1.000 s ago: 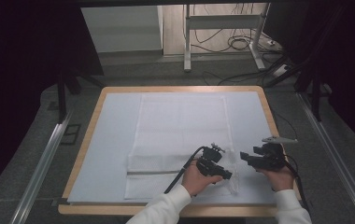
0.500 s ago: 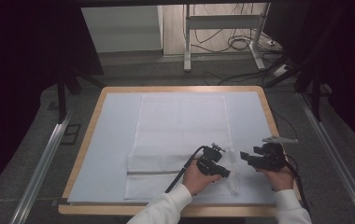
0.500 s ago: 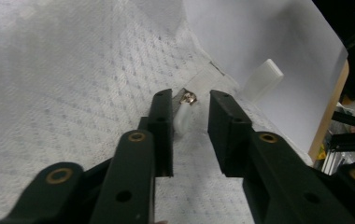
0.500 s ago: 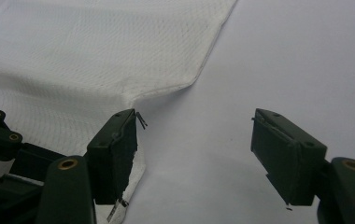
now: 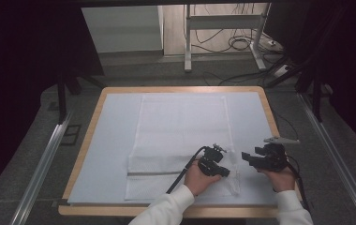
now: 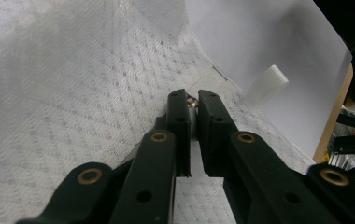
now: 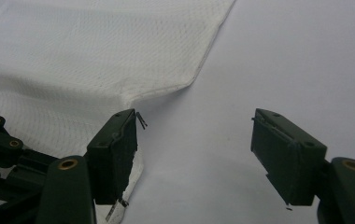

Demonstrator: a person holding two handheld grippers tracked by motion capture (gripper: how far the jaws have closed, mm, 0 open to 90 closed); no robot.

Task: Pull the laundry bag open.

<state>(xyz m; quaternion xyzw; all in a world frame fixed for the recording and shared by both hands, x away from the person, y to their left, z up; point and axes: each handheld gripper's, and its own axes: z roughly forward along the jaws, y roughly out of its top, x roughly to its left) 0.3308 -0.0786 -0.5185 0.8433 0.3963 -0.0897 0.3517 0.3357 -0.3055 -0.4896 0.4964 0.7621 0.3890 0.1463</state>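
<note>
Your left gripper sits on the near right part of the white mesh fabric bag, which lies flat on the pale blue surface; its jaws have just been closing and now pinch a small metal zipper pull at the bag's edge; your right gripper hovers just beside the bag's right edge, jaws wide apart, nothing between them.
</note>
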